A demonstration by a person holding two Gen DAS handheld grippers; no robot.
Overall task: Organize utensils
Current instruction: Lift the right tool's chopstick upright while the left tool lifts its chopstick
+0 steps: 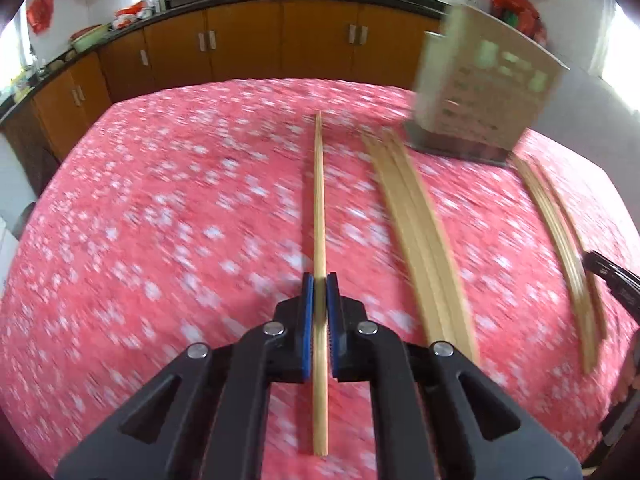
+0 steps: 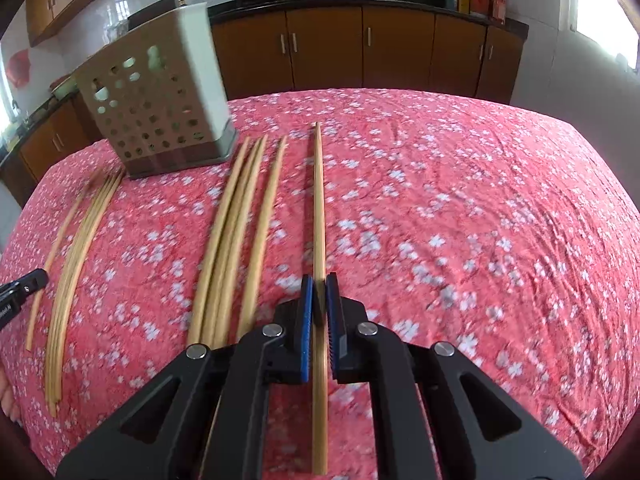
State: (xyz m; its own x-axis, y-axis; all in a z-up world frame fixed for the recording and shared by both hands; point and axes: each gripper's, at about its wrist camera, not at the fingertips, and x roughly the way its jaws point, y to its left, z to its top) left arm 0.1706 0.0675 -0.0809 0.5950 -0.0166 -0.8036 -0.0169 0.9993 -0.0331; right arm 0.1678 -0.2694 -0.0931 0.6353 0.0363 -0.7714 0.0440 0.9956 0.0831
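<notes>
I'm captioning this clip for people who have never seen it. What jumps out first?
Each wrist view is dominated by a black gripper with blue pads, left and right, shut on a single bamboo chopstick, one on the left and another on the right. Beneath spreads a pink floral tablecloth, with loose bundles of bamboo chopsticks lying left of the right gripper. A beige perforated utensil holder stands at the far end of the bundles.

Left hand-held gripper and right hand-held gripper: black plastic linkage arms, round silver pivot screws, blue ribbed pads lining each finger.
</notes>
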